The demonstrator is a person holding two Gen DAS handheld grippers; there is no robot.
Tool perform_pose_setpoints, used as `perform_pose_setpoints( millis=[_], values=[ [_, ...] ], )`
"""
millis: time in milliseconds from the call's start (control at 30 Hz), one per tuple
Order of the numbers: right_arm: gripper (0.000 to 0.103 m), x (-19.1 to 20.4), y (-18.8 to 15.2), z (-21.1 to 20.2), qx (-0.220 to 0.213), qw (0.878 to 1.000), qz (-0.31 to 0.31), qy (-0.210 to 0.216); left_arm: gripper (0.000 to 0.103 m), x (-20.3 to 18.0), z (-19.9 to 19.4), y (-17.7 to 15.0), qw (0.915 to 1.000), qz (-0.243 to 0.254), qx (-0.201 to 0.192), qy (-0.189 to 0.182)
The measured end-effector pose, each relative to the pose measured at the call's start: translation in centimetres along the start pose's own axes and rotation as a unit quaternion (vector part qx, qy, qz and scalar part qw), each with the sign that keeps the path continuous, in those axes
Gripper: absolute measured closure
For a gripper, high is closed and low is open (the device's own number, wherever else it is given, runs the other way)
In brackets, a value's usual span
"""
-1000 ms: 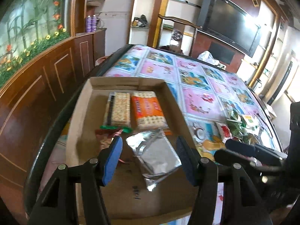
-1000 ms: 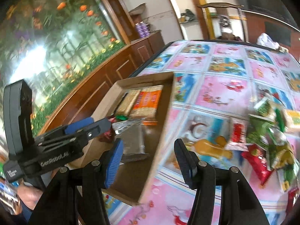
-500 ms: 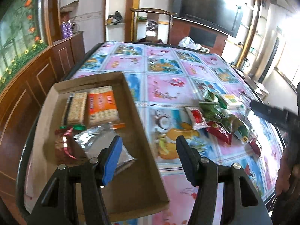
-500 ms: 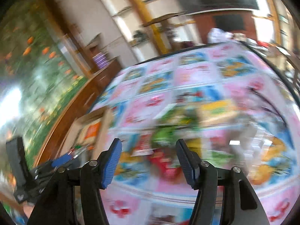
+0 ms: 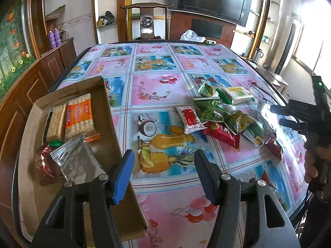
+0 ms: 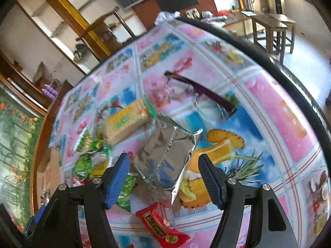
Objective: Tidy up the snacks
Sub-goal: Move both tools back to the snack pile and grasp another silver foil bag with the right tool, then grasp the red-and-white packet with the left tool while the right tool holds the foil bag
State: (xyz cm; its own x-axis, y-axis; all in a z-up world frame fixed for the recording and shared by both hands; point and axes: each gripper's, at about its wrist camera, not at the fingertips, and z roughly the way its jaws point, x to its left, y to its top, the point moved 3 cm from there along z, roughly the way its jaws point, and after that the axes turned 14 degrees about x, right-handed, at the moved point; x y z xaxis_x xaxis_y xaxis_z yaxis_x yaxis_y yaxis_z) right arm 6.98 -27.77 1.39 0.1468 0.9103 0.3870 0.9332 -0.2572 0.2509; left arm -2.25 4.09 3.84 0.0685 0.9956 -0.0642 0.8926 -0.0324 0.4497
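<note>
A shallow cardboard tray (image 5: 107, 111) lies at the table's left edge. It holds cracker packs (image 5: 79, 115), a silver foil pack (image 5: 76, 161) and a dark red pack. My left gripper (image 5: 163, 175) is open and empty over the table beside the tray's right wall. A heap of loose snack packs (image 5: 223, 115) lies to the right. My right gripper (image 6: 164, 180) is open, its jaws either side of a silver foil pack (image 6: 165, 150) lying on the table. The right gripper also shows in the left wrist view (image 5: 298, 115).
In the right wrist view a yellow cracker pack (image 6: 126, 122), green packs (image 6: 89, 142) and a red pack (image 6: 161, 227) lie around the foil pack. Dark sunglasses (image 6: 202, 91) lie beyond it. The table edge (image 6: 289, 72) curves at the right. A chair (image 5: 146, 20) stands at the far end.
My left gripper has swung right, from over the tray to the table beside it. My right gripper has swung right from the tray to the snack heap and now straddles a silver pack.
</note>
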Motion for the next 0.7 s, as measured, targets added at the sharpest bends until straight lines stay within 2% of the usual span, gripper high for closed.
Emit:
perform_pose_setpoints(
  millis=[167, 300, 400, 600, 667, 700],
  values=[
    [0.03, 2.4, 1.0, 2.4, 0.013, 0.998, -0.032, -0.055, 0.044, -0.1, 0.4, 0.3, 1.0, -0.001, 0.006, 0.002],
    [0.03, 4.2, 0.7, 3.5, 0.0, 0.987, -0.098, -0.126, 0.044, -0.3, 1.0, 1.2, 0.9998, -0.002, 0.018, -0.003],
    [0.039, 4.7, -0.1, 3.9, -0.027, 0.978, -0.142, -0.147, 0.042, -0.9, 1.8, 2.6, 0.9994, -0.002, 0.032, -0.01],
    [0.04, 4.1, 0.1, 2.9, -0.06, 0.982, -0.155, -0.094, 0.042, -1.9, 5.2, 6.2, 0.9965, -0.024, 0.074, -0.03],
    [0.04, 4.1, 0.2, 2.5, -0.066, 0.983, -0.152, -0.083, 0.044, -2.3, 6.5, 7.2, 0.9954, -0.028, 0.085, -0.034],
    [0.04, 4.1, 0.2, 2.5, -0.066, 0.983, -0.151, -0.081, 0.049, -2.5, 7.2, 7.7, 0.9948, -0.033, 0.091, -0.031]
  ],
)
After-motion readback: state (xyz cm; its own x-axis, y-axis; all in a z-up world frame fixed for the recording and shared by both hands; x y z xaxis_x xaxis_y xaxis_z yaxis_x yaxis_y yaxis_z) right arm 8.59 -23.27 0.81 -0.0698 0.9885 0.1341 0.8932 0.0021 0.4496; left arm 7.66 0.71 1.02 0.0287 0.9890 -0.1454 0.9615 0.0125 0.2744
